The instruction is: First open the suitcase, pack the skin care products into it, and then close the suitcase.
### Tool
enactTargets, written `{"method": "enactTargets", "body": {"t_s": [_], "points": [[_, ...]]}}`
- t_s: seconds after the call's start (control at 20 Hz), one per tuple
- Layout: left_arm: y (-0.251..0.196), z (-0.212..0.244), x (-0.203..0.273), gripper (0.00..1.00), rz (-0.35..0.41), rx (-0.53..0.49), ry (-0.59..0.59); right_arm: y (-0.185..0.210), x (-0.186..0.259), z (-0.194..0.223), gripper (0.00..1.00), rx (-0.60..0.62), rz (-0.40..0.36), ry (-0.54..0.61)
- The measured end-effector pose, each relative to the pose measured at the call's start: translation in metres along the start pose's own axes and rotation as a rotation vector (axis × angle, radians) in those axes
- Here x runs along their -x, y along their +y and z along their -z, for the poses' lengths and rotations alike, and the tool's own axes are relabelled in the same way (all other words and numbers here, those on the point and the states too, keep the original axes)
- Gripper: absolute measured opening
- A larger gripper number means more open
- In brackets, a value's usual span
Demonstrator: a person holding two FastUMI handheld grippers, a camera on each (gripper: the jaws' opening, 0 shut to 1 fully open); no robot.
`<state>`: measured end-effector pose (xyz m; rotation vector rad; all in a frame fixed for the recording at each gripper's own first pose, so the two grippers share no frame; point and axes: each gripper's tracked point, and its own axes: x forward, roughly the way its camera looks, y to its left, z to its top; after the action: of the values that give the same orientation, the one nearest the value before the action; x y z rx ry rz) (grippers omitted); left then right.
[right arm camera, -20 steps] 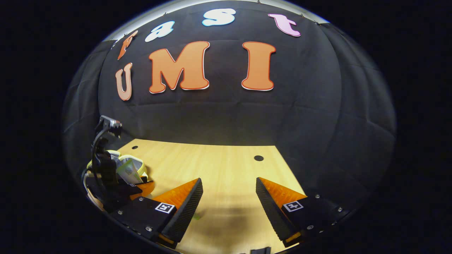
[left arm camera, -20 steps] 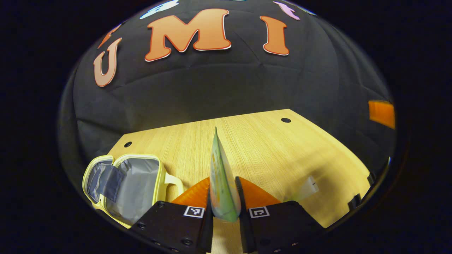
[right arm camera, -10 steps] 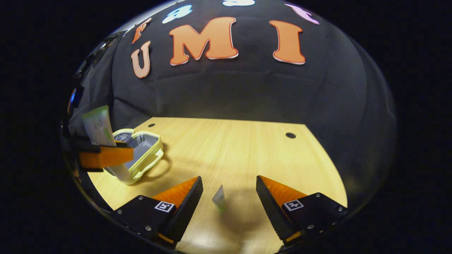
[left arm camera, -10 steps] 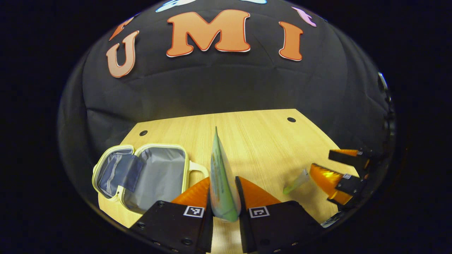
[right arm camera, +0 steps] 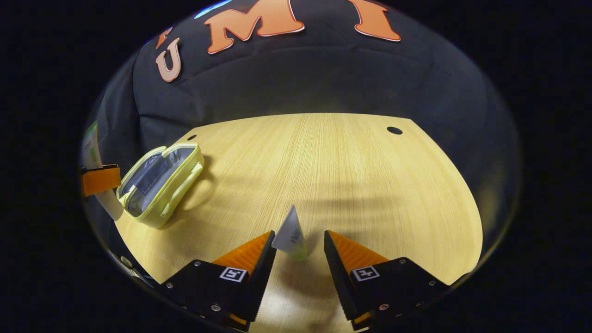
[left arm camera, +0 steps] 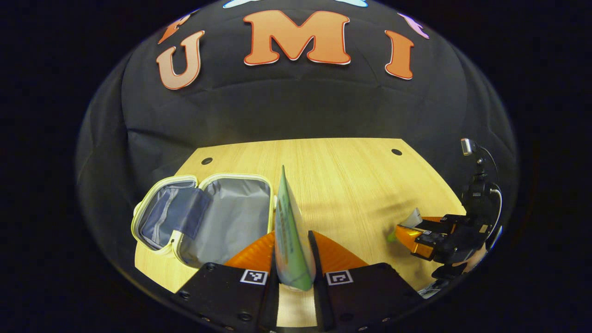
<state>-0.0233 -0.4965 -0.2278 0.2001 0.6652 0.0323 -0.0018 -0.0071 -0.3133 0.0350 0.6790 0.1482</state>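
— Closer now than half a second ago: your right gripper (right arm camera: 299, 240) has dropped toward the small tube (right arm camera: 290, 232), which sits on the wooden table (right arm camera: 351, 171) between its fingers, nearer the finger at seven o'clock. What do the jaws say?

— Spread, with a gap on the tube's other side (whether the near finger touches it, you cannot tell from here). In the left gripper view that same gripper (left arm camera: 407, 231) sits at four o'clock, the small tube (left arm camera: 411, 218) at its tips.

— And your left gripper (left arm camera: 293, 259)?

— Pinching the large tube (left arm camera: 289, 231), both fingers pressed flat on its sides, crimped end pointing up toward twelve. It's held above the table (left arm camera: 351, 180), just beside the open suitcase (left arm camera: 208, 212).

— Where's the suitcase?

— At nine o'clock in the left gripper view, lying open with its grey lining showing. In the right gripper view the suitcase (right arm camera: 159, 182) lies at nine too, well apart from the small tube, with the large tube (right arm camera: 95, 157) at the far edge.
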Motion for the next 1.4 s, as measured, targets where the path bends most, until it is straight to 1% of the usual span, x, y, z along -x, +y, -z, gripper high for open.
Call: {"method": "enactTargets", "body": {"t_s": [0.1, 0.15, 0.3, 0.35, 0.45, 0.6, 0.7, 0.8, 0.9, 1.0, 1.05, 1.1, 1.25, 1.35, 1.4], "points": [[0.007, 0.003, -0.002, 0.31, -0.003, 0.010, 0.011, 0.003, -0.004, 0.007, 0.63, 0.011, -0.004, 0.032], [0.009, 0.004, -0.003, 0.31, -0.002, 0.016, 0.016, 0.003, -0.007, 0.011, 0.50, 0.021, -0.002, 0.047], [0.017, 0.005, -0.003, 0.31, 0.004, 0.015, 0.027, 0.004, -0.004, 0.010, 0.27, 0.024, -0.013, 0.073], [0.021, 0.004, -0.003, 0.31, 0.009, 0.013, 0.032, 0.005, -0.001, 0.009, 0.32, 0.017, -0.021, 0.083], [0.035, -0.003, 0.001, 0.31, 0.014, 0.007, 0.029, 0.010, 0.007, 0.000, 0.32, 0.001, -0.046, 0.090], [0.073, -0.030, 0.012, 0.31, 0.024, -0.022, 0.012, 0.024, 0.025, -0.027, 0.32, 0.001, -0.078, 0.069], [0.104, -0.050, 0.014, 0.31, 0.048, -0.032, 0.016, 0.041, 0.034, -0.044, 0.31, -0.005, -0.094, 0.056], [0.130, -0.065, 0.006, 0.31, 0.084, -0.029, 0.048, 0.060, 0.042, -0.062, 0.32, -0.028, -0.095, 0.024], [0.151, -0.070, -0.010, 0.31, 0.146, -0.019, 0.112, 0.087, 0.052, -0.084, 0.31, -0.085, -0.100, -0.028], [0.162, -0.060, -0.028, 0.31, 0.222, -0.011, 0.196, 0.115, 0.060, -0.097, 0.31, -0.140, -0.104, -0.062], [0.168, -0.051, -0.037, 0.30, 0.251, -0.005, 0.251, 0.127, 0.060, -0.100, 0.31, -0.156, -0.098, -0.072], [0.172, -0.040, -0.048, 0.33, 0.273, 0.005, 0.314, 0.140, 0.062, -0.103, 0.31, -0.173, -0.094, -0.079], [0.174, -0.008, -0.076, 0.31, 0.350, 0.028, 0.482, 0.169, 0.062, -0.100, 0.31, -0.226, -0.070, -0.088], [0.178, 0.011, -0.102, 0.32, 0.374, 0.004, 0.546, 0.179, 0.062, -0.091, 0.31, -0.249, -0.039, -0.076], [0.175, 0.010, -0.114, 0.32, 0.365, -0.015, 0.569, 0.184, 0.062, -0.085, 0.31, -0.254, -0.027, -0.063]]}}
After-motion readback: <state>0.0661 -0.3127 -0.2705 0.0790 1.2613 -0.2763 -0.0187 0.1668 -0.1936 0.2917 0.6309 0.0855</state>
